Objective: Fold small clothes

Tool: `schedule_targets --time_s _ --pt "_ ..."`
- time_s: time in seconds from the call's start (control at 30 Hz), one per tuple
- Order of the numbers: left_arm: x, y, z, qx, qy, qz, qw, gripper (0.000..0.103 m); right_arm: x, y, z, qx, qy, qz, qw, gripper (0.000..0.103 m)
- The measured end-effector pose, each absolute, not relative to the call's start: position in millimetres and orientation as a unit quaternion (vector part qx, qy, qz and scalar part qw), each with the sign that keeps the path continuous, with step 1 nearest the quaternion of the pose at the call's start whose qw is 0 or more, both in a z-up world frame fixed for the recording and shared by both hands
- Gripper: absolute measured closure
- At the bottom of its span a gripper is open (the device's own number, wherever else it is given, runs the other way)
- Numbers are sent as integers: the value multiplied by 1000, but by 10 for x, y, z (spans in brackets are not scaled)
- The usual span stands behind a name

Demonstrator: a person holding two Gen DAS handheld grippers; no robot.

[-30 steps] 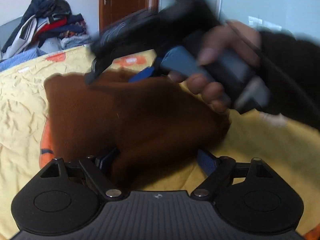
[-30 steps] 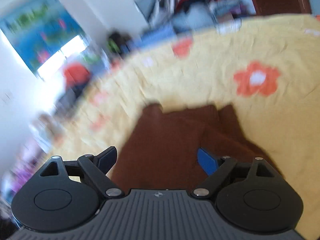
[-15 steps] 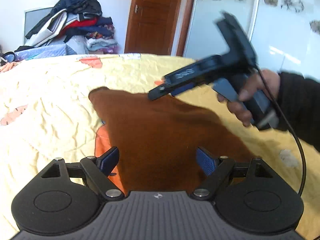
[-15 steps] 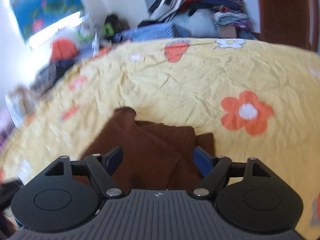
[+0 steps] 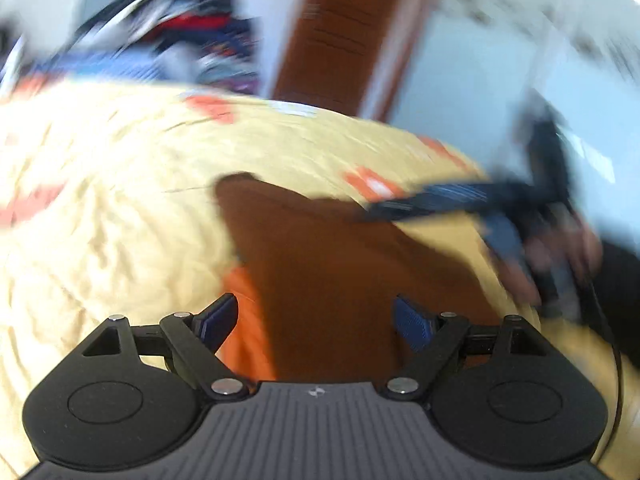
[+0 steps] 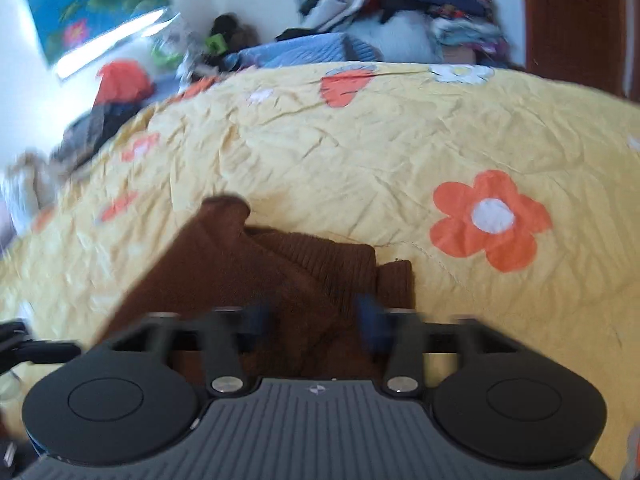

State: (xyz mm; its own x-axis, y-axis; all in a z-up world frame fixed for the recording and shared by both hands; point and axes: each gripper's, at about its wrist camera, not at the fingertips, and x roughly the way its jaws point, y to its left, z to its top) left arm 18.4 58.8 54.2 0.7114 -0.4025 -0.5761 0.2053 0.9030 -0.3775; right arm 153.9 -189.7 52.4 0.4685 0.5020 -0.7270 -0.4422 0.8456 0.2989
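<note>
Yellow flowered bedspread (image 6: 360,152) carries our brown knit garment (image 6: 288,280), partly folded. Both left tongs (image 5: 316,316) and right tongs (image 6: 312,320) hover released; next we grip an edge.

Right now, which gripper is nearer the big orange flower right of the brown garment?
Right. The right gripper hovers over the brown garment next to the orange flower; the left gripper is at the garment's opposite side.

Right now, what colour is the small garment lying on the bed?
Dark brown, with a ribbed knit: the garment shows most clearly in the right wrist view.
</note>
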Motion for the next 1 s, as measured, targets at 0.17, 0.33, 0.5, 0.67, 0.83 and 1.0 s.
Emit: schedule_targets --time_s 0.17,0.33,0.5,0.67,0.83,1.0 --pt "1006 873 290 -261 411 -123 865 20 1725 -2183 534 89 435 228 866 25" --pt "1672 526 348 -167 430 -136 877 68 1823 -1990 325 74 463 248 848 58" --pt "1714 -5 495 12 353 -173 919 90 1738 -2065 376 80 433 232 868 85" --pt "1675 -231 183 127 325 -123 929 90 1658 -2224 180 121 418 217 874 87" --pt "1386 214 459 47 304 -85 948 48 1644 -2423 233 184 427 210 860 46" --pt "643 825 530 -81 310 -58 946 12 1066 -2715 476 207 403 211 866 22"
